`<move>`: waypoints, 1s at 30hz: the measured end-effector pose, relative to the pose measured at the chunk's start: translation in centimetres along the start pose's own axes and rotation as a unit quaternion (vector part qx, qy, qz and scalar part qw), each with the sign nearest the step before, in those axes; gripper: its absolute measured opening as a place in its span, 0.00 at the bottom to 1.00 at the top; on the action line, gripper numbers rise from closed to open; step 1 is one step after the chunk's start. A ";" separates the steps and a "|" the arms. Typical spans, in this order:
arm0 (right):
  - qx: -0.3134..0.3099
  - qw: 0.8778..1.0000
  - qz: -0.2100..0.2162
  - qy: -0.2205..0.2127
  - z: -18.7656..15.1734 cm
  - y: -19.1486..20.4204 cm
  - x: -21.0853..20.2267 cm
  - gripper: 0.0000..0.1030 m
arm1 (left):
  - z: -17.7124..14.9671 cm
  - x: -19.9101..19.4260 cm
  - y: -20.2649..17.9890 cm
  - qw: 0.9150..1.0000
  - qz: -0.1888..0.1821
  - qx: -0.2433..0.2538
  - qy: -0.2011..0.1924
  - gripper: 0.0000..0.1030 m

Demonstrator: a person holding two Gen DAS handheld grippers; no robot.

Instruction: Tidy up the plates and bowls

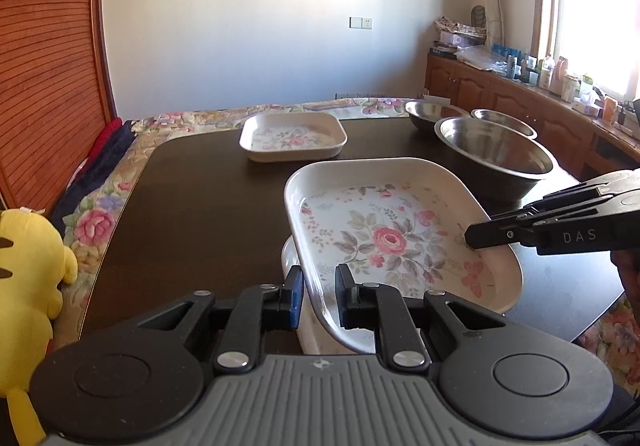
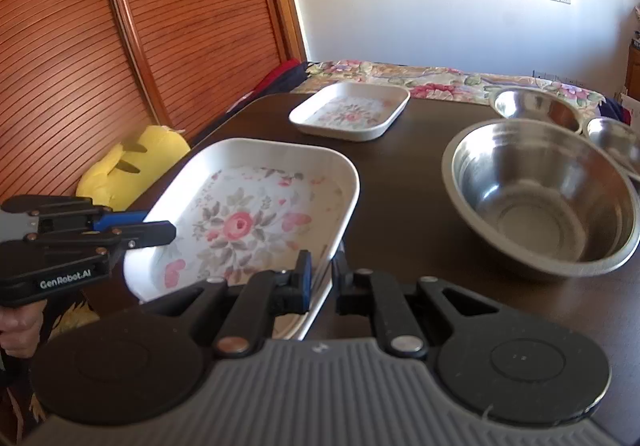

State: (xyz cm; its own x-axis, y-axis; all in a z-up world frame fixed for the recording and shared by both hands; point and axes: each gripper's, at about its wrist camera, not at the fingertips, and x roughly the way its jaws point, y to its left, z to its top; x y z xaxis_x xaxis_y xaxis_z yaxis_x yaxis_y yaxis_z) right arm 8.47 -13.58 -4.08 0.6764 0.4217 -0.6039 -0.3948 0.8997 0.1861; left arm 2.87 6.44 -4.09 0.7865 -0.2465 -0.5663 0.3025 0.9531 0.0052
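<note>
A white rectangular plate with a rose print [image 1: 384, 230] is held tilted above another white plate [image 1: 292, 266] on the dark table [image 1: 192, 213]. My left gripper [image 1: 318, 298] is shut on its near-left rim. My right gripper [image 2: 322, 278] is shut on its opposite rim; the plate also shows in the right wrist view [image 2: 256, 213]. A third floral plate [image 1: 294, 135] sits at the far middle. Three steel bowls stand at the right: a large one [image 1: 496, 153] and two smaller ones [image 1: 432, 113] [image 1: 504, 123] behind it.
A yellow plush toy [image 1: 28, 286] lies off the table's left edge on a floral bedspread [image 1: 100, 221]. A wooden slatted door [image 1: 44, 65] is on the left. A cluttered wooden cabinet [image 1: 520, 89] runs under the window at right.
</note>
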 end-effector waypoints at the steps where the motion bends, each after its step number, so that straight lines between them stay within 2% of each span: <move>1: 0.000 1.000 0.002 0.001 -0.1 0.1 0.0 0.12 | -0.2 0.0 0.1 1.000 0.001 -0.001 0.001 0.17; 13: -0.007 1.000 0.007 0.010 -1.4 0.8 0.2 0.12 | -1.1 1.0 0.4 1.000 0.005 -0.003 0.018 0.17; 30: -0.010 1.000 -0.011 -0.007 -1.7 1.7 0.5 0.12 | -1.2 2.6 0.6 0.999 0.021 0.002 0.026 0.17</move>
State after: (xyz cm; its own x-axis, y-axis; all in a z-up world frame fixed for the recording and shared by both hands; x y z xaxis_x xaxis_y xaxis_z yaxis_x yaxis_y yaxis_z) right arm 7.11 -12.03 -5.41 0.6928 0.4043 -0.5971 -0.3924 0.9061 0.1583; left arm 4.48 6.58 -6.51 0.7695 -0.1974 -0.6074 0.2727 0.9615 0.0331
